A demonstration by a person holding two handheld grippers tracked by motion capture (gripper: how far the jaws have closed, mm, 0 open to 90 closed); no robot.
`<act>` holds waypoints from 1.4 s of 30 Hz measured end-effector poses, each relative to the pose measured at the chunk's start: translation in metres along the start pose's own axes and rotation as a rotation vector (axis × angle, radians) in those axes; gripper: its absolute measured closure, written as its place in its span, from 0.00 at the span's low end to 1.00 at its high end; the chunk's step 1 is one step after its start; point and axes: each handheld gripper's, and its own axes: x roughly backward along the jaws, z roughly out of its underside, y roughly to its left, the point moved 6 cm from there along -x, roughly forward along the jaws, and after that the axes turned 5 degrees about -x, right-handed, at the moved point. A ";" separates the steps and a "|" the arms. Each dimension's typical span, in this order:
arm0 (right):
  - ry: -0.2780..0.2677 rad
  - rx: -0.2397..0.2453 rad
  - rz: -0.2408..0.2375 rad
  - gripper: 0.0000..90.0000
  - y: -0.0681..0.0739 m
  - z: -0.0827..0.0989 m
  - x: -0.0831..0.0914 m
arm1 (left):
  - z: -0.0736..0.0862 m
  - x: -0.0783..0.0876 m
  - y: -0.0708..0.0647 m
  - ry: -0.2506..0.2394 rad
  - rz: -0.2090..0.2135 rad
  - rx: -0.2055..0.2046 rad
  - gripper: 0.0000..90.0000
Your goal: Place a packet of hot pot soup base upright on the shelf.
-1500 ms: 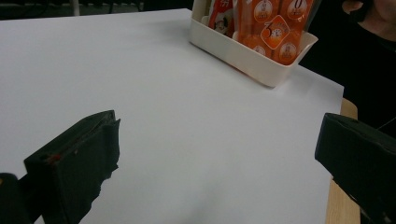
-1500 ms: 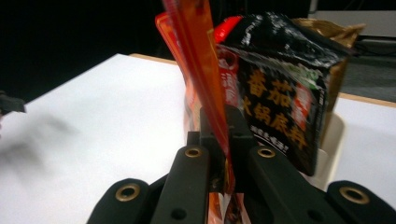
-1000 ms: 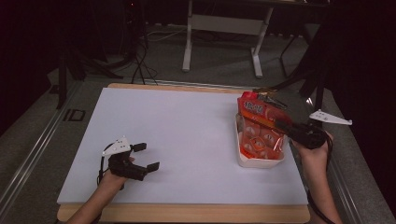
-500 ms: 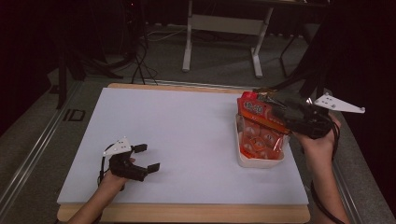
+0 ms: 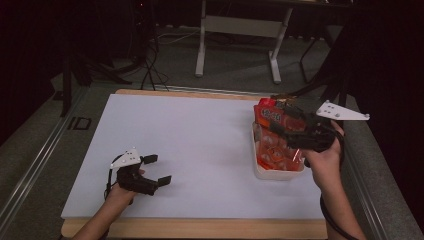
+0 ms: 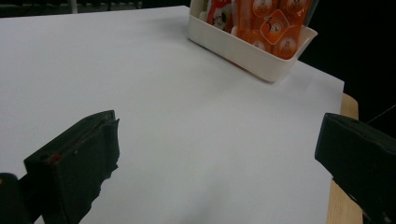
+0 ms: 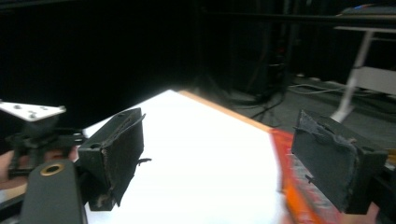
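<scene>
Right gripper (image 5: 285,117) hangs over the far end of the white tray (image 5: 260,170) at the right side of the table; its jaws have just been opening and now stand wide apart with nothing between them, which the right gripper view confirms, bare pads with white tabletop between. The orange snack packets (image 5: 272,150) sit packed in the tray, and one red-orange packet (image 5: 265,112) stands tilted at the tray's far end, leaning up above the rim just beside the gripper. It looks released rather than seated. Left gripper (image 5: 155,170) rests on the white table sheet (image 5: 200,140) near the front left, jaws apart and empty, well away from the tray. Judgement: the packing step is at its letting-go stage, and the risk sits with that leaning packet. If the right gripper draws off sideways, a jaw or the trailing cable could catch the packet's top edge and tip it out over the tray wall onto the sheet. The tray itself appears light and nothing steadies it; a downward push to seat the packet could skid it toward the table's right edge, which lies near. The right gripper view is motion-blurred at the packet, so whether it touches the jaw cannot be told.
</scene>
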 end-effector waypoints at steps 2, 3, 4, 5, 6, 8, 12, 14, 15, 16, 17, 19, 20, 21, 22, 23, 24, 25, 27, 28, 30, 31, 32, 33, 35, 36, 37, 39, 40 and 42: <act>0.014 0.005 -0.012 0.15 0.005 0.006 -0.006 | 0.000 0.000 -0.001 0.000 0.005 0.004 0.00; 0.016 -0.002 -0.028 0.15 0.008 0.009 -0.009 | 0.000 -0.001 -0.001 0.000 0.004 0.005 0.00; 0.020 -0.009 -0.045 0.14 0.010 0.012 -0.012 | 0.000 -0.001 -0.001 0.000 0.004 0.004 0.00; 0.020 -0.004 -0.045 0.13 0.011 0.014 -0.014 | 0.000 -0.001 -0.001 0.000 0.005 0.004 0.00; 0.022 -0.005 -0.052 0.13 0.013 0.017 -0.016 | 0.000 0.000 -0.001 -0.001 0.005 0.004 0.00; 0.028 -0.013 -0.072 0.13 0.015 0.022 -0.020 | 0.000 0.000 -0.001 -0.001 0.004 0.002 0.00; 0.047 -0.016 -0.085 0.14 0.019 0.036 -0.027 | 0.000 0.000 0.000 -0.005 0.004 0.001 0.00; 0.063 -0.016 -0.096 0.14 0.020 0.044 -0.032 | -0.001 0.000 0.000 -0.008 0.008 0.004 0.00; 0.067 -0.018 -0.094 0.14 0.021 0.048 -0.034 | 0.000 0.000 0.000 -0.006 0.006 0.003 0.00; 0.076 -0.017 -0.093 0.14 0.021 0.052 -0.036 | 0.000 0.000 0.000 -0.006 0.006 0.003 0.00; 0.083 -0.017 -0.099 0.14 0.022 0.055 -0.038 | 0.000 0.000 0.000 -0.005 0.005 0.001 0.00; 0.098 -0.017 -0.103 0.15 0.024 0.063 -0.043 | 0.000 0.000 0.000 -0.002 0.002 -0.005 0.00; 0.105 -0.016 -0.106 0.15 0.025 0.067 -0.045 | 0.000 0.000 -0.001 -0.002 0.002 -0.006 0.00; 0.105 -0.018 -0.110 0.15 0.026 0.071 -0.048 | 0.000 0.000 -0.001 -0.003 0.000 -0.009 0.00; 0.107 -0.018 -0.117 0.15 0.028 0.076 -0.051 | 0.000 0.000 -0.001 -0.003 0.001 -0.012 0.00; 0.119 -0.018 -0.121 0.15 0.029 0.081 -0.053 | 0.000 0.000 -0.001 -0.005 0.002 -0.010 0.00; 0.129 -0.010 -0.113 0.15 0.031 0.087 -0.056 | -0.001 0.000 -0.001 -0.005 0.000 -0.013 0.00; 0.136 -0.006 -0.113 0.15 0.032 0.092 -0.058 | -0.001 0.000 -0.001 -0.005 0.001 -0.016 0.00; 0.167 -0.003 -0.121 0.15 0.035 0.102 -0.063 | -0.001 0.000 -0.002 -0.005 0.002 -0.016 0.00; 0.176 -0.003 -0.123 0.15 0.035 0.108 -0.066 | -0.001 0.000 -0.002 -0.005 0.003 -0.017 0.00; 0.186 0.000 -0.125 0.15 0.037 0.115 -0.069 | -0.001 0.001 -0.002 -0.006 0.003 -0.016 0.00; 0.185 0.005 -0.114 0.15 0.037 0.118 -0.070 | -0.001 0.001 -0.002 -0.005 0.002 -0.017 0.00; 0.186 0.010 -0.101 0.15 0.036 0.121 -0.071 | -0.001 0.001 -0.002 -0.005 0.003 -0.018 0.00; 0.191 0.007 -0.101 0.15 0.036 0.124 -0.072 | -0.001 0.001 -0.001 -0.004 0.003 -0.018 0.00; 0.195 0.009 -0.092 0.15 0.036 0.129 -0.073 | 0.000 0.001 -0.002 -0.003 0.002 -0.020 0.00; 0.195 0.002 -0.101 0.15 0.037 0.131 -0.073 | 0.000 0.001 -0.002 -0.003 0.002 -0.019 0.00; 0.195 0.002 -0.101 0.15 0.037 0.131 -0.073 | 0.000 0.001 -0.002 -0.003 0.002 -0.019 0.00; 0.203 0.027 -0.100 0.15 0.037 0.139 -0.073 | 0.000 0.001 -0.002 -0.003 0.002 -0.021 0.00; 0.204 0.034 -0.099 0.15 0.037 0.140 -0.073 | 0.000 0.001 -0.002 -0.003 0.002 -0.019 0.00; 0.200 0.040 -0.109 0.16 0.036 0.142 -0.072 | 0.000 0.001 -0.002 -0.004 0.003 -0.021 0.00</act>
